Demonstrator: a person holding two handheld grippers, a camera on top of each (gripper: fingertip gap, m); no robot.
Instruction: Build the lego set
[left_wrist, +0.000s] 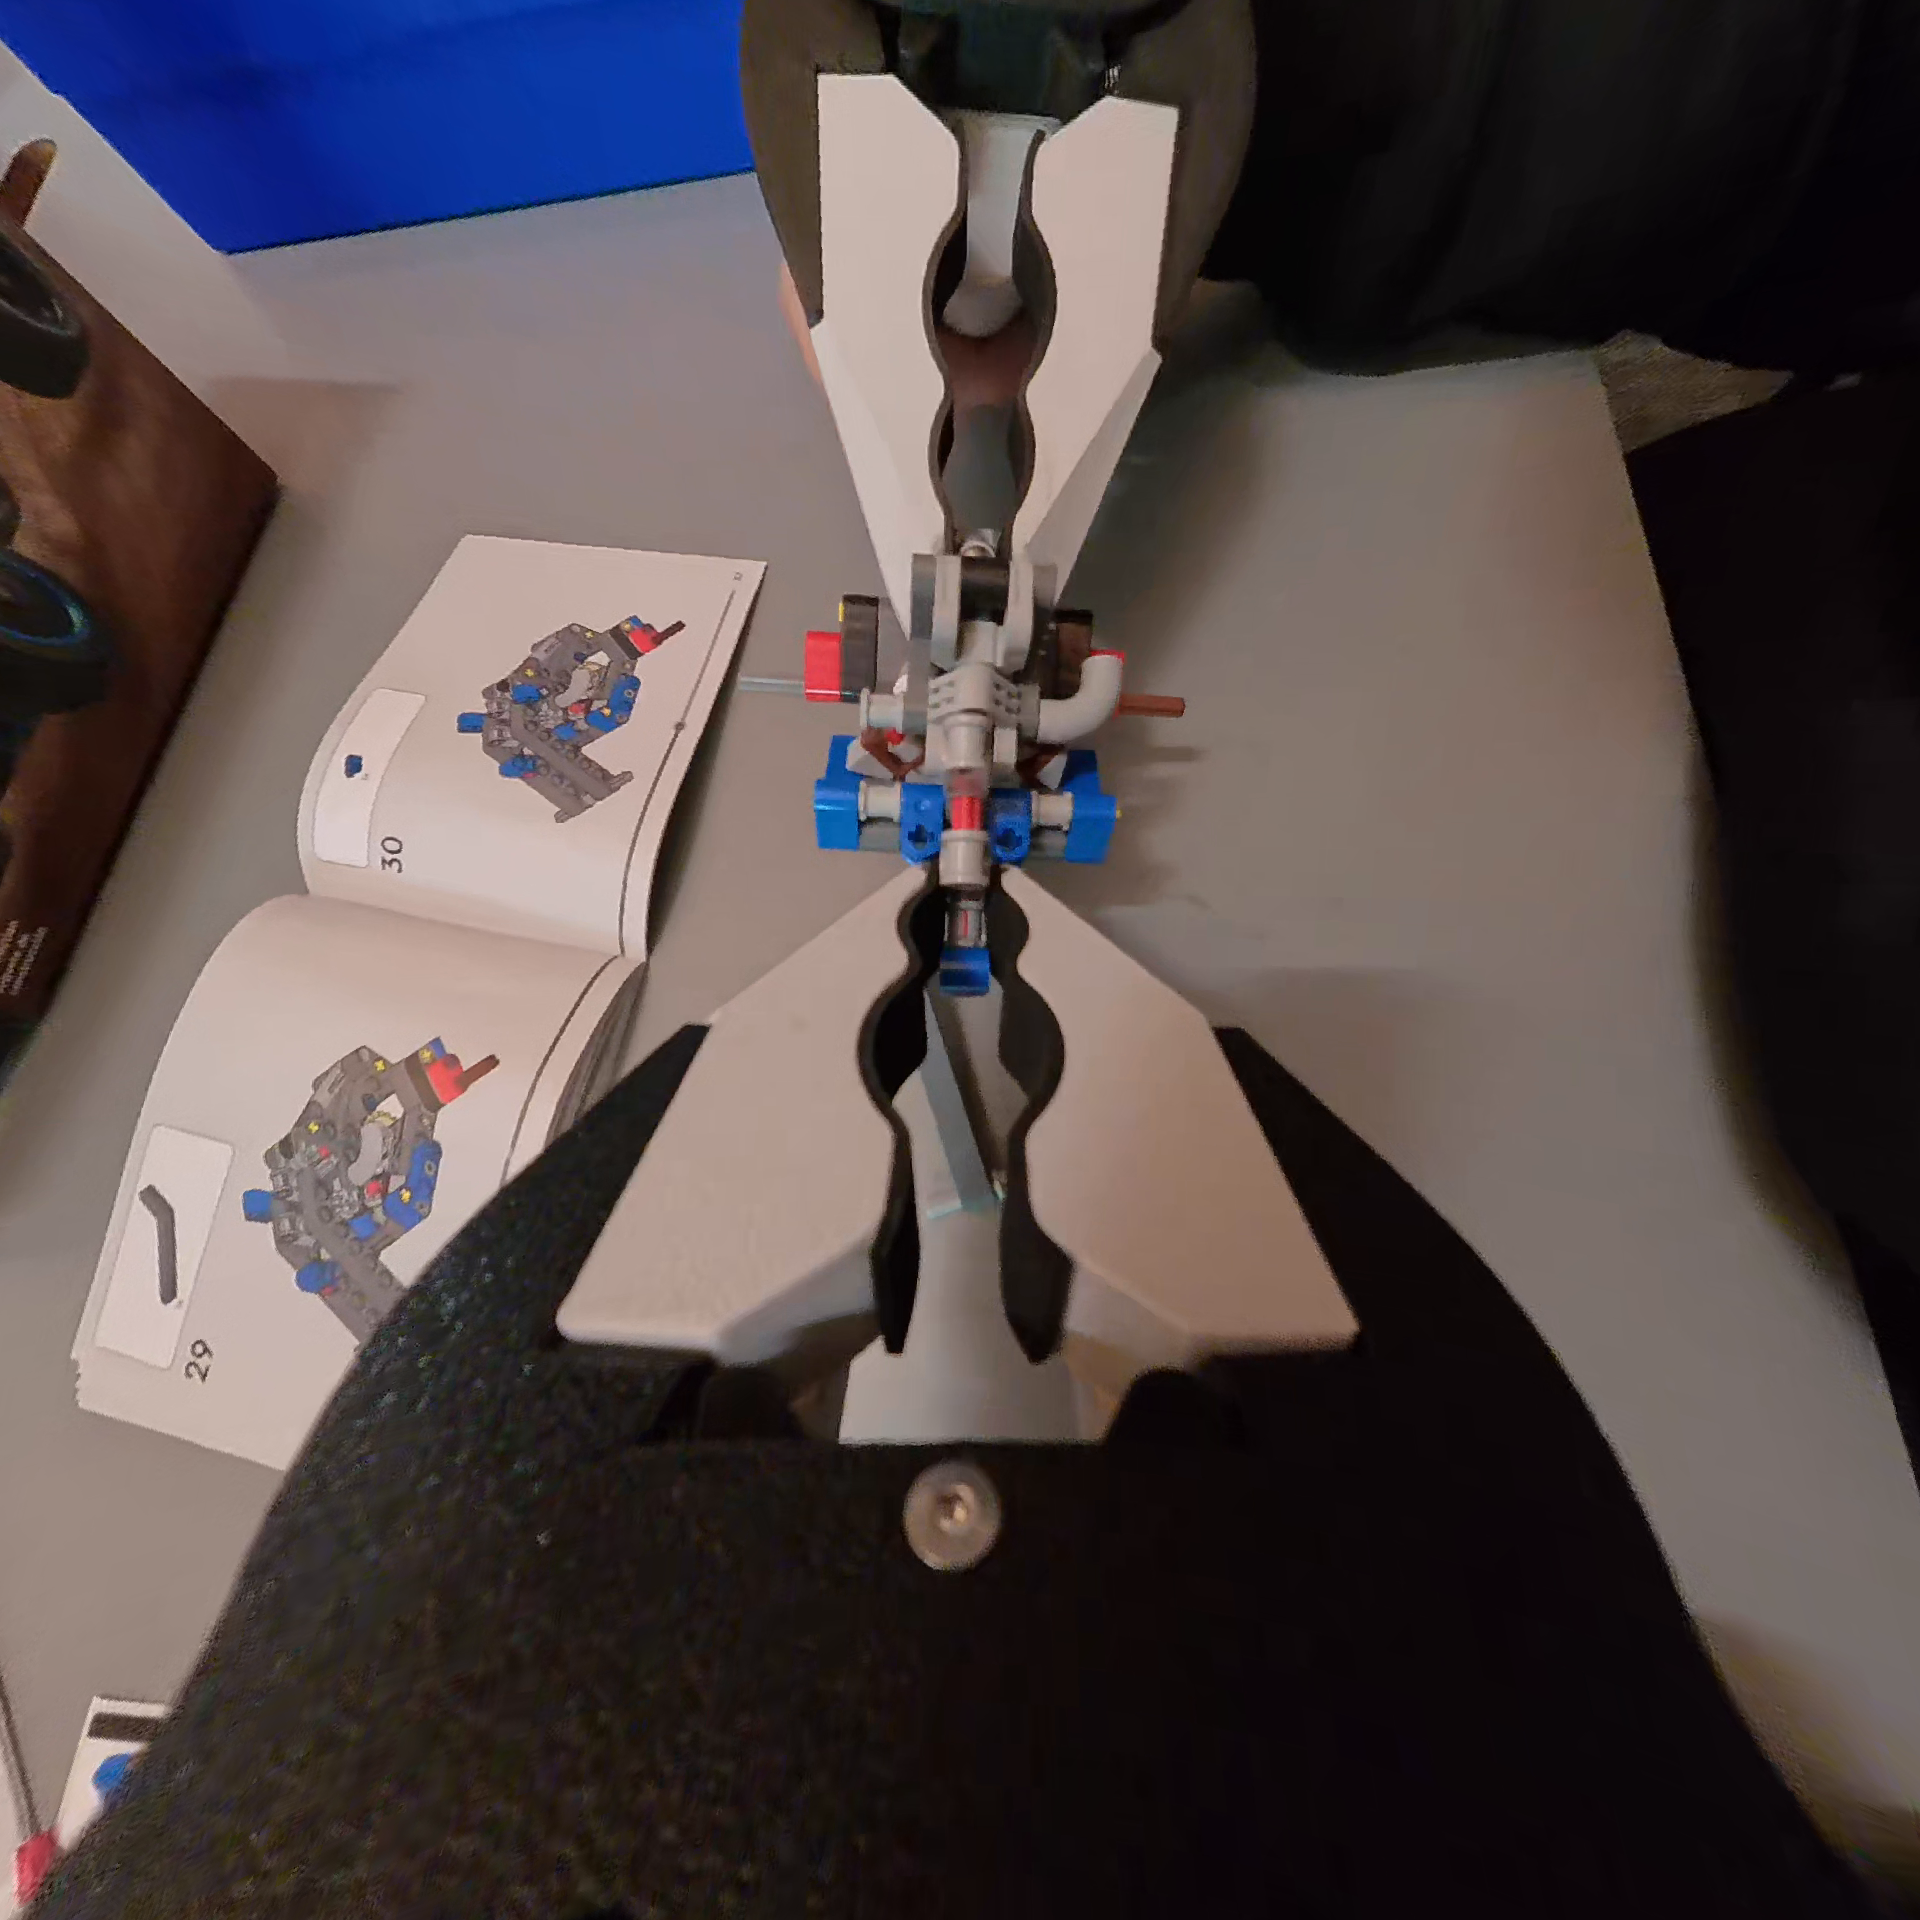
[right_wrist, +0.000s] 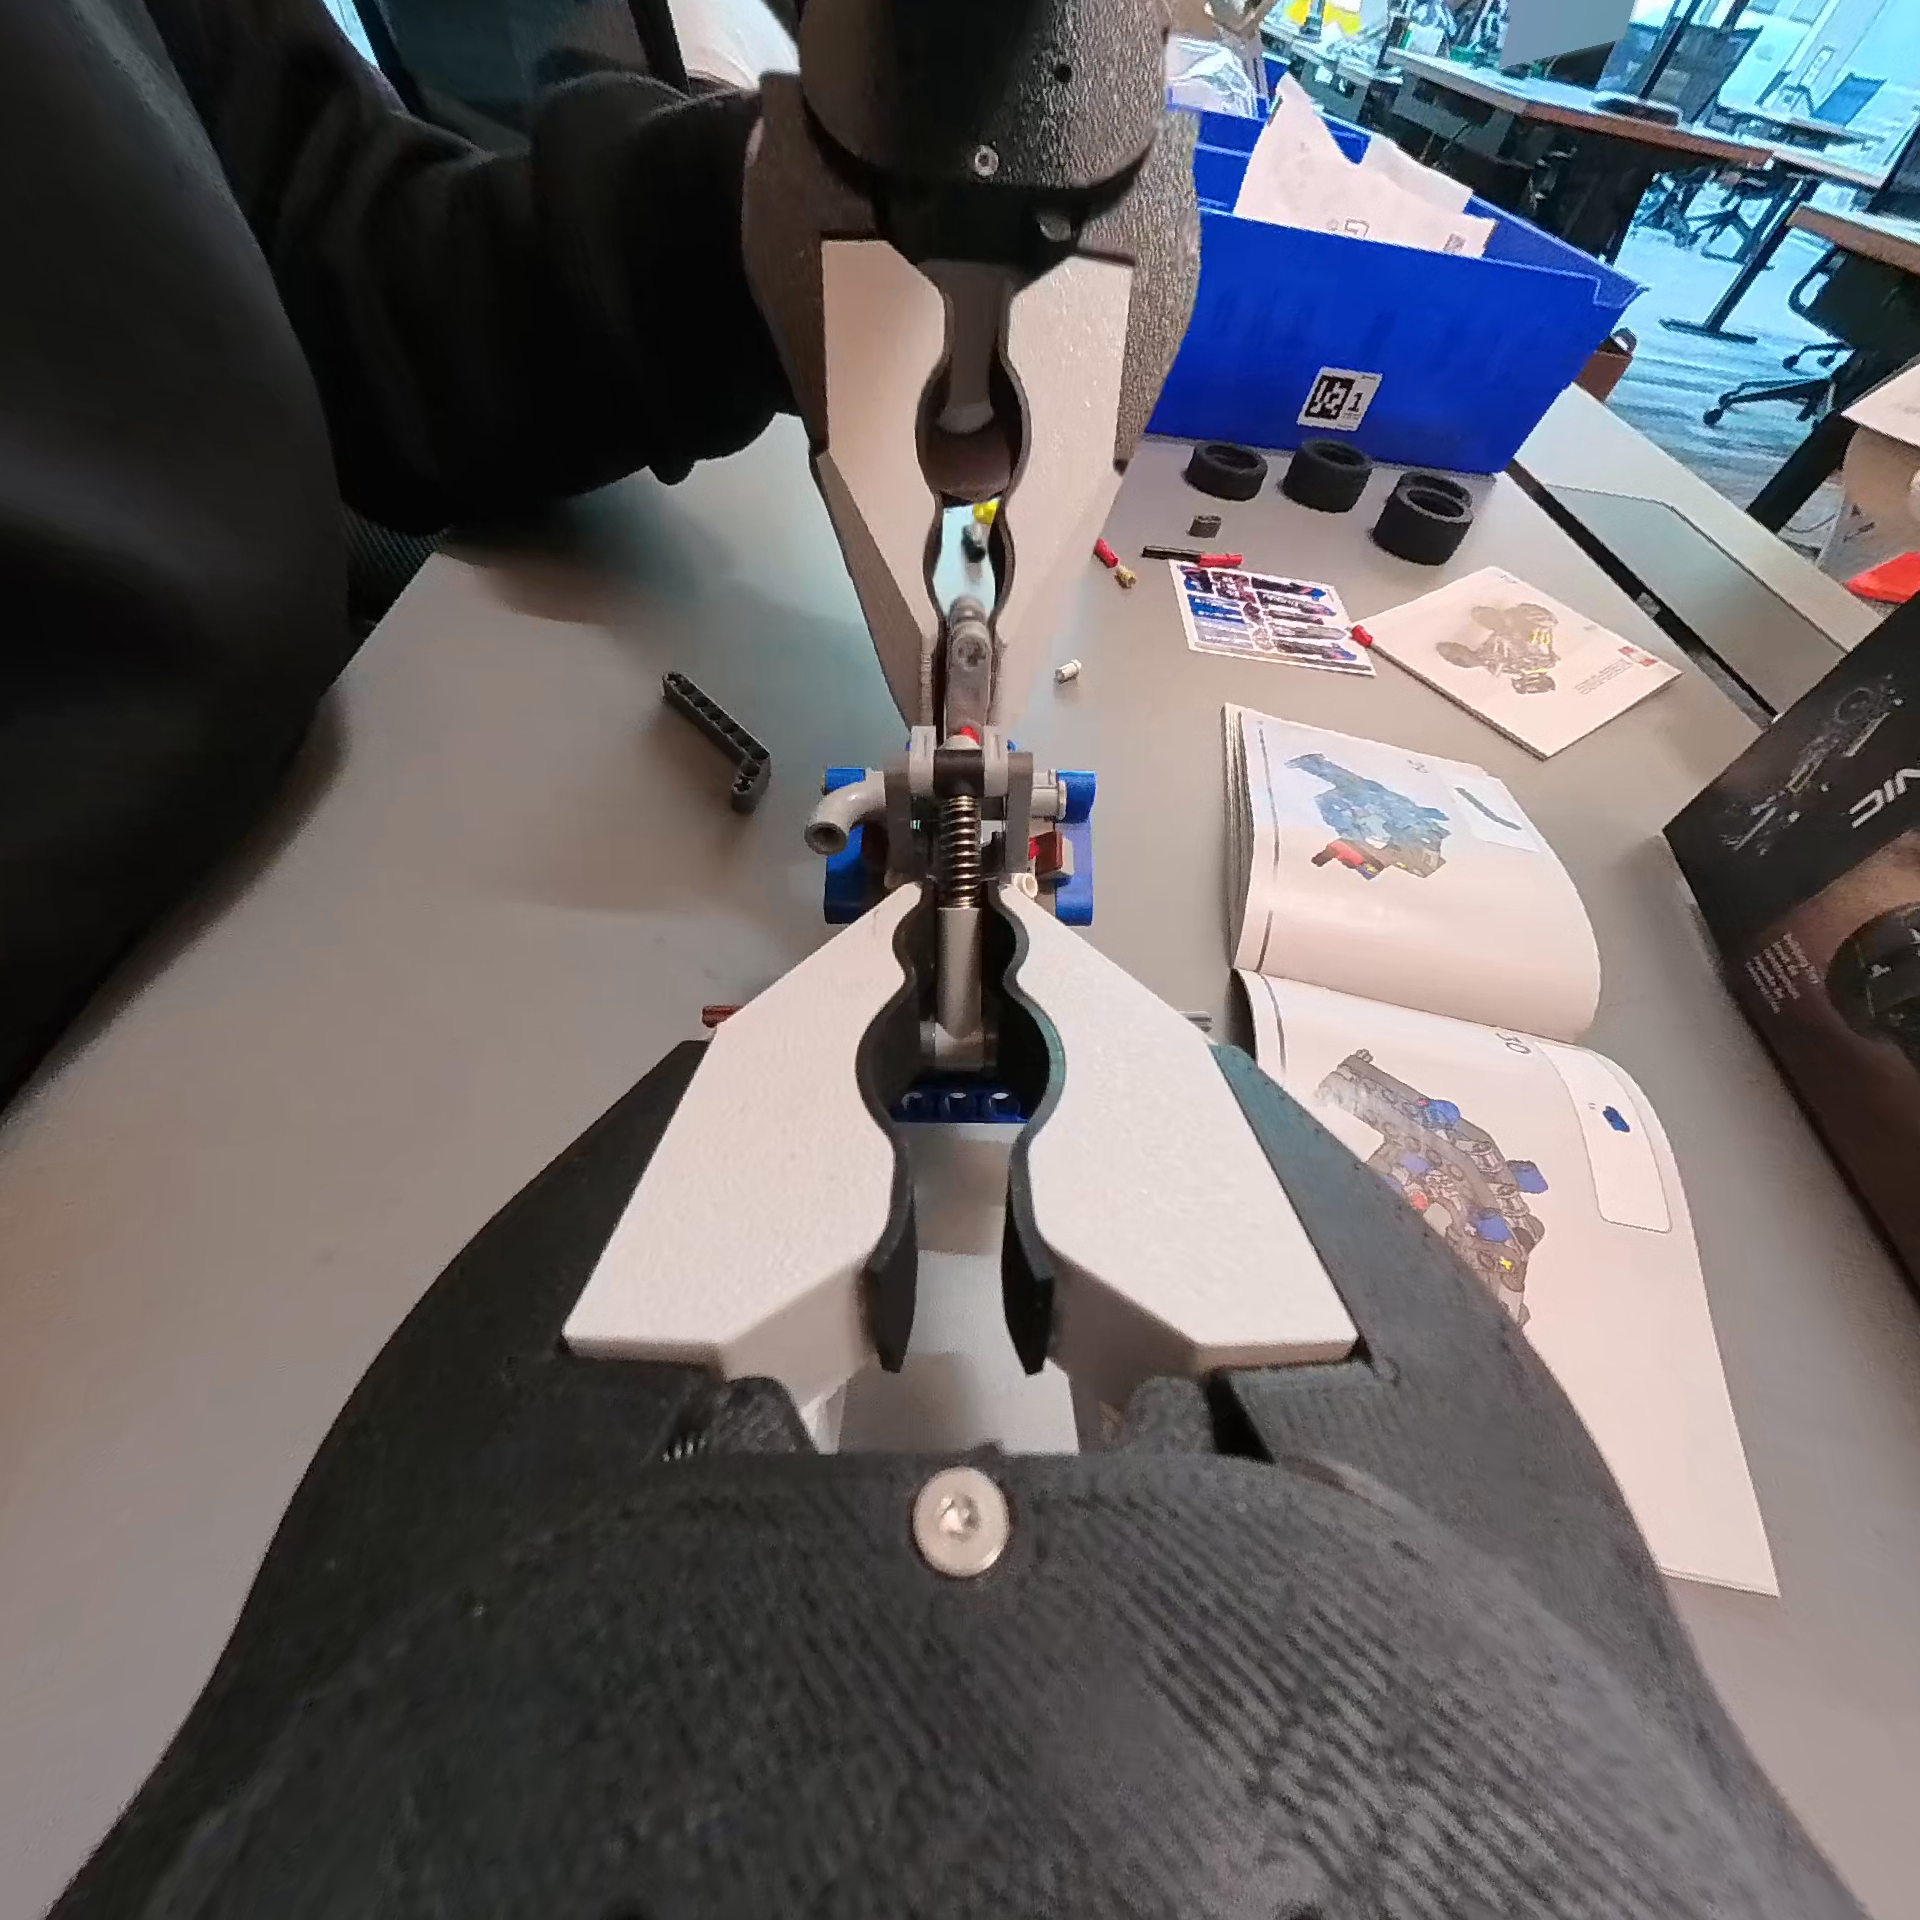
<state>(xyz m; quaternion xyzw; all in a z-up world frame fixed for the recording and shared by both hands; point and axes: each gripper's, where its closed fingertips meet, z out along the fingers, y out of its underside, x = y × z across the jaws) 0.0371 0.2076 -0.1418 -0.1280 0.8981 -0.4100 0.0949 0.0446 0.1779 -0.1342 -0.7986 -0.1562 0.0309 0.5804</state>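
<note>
Lego model (left_wrist: 961, 727) hangs half-built above the desk (left_wrist: 1403, 727), beside the open booklet (left_wrist: 499, 748), both grippers' fingers pinching opposite ends; bent beam (right_wrist: 717, 738) and tires (right_wrist: 1325, 475) remain unused.

The left tool (left_wrist: 961, 894) and the right tool (right_wrist: 961, 904) face each other tip to tip over the middle of the surface (left_wrist: 1351, 831), both angled down toward it. Each has its white fingers (left_wrist: 790, 1122) drawn nearly together, pinching opposite ends of the model (left_wrist: 961, 748), which hangs between them just above the surface. In the right wrist view a dark sleeve (right_wrist: 468, 312) reaches in from the far left edge behind the left tool (right_wrist: 961, 665).
</note>
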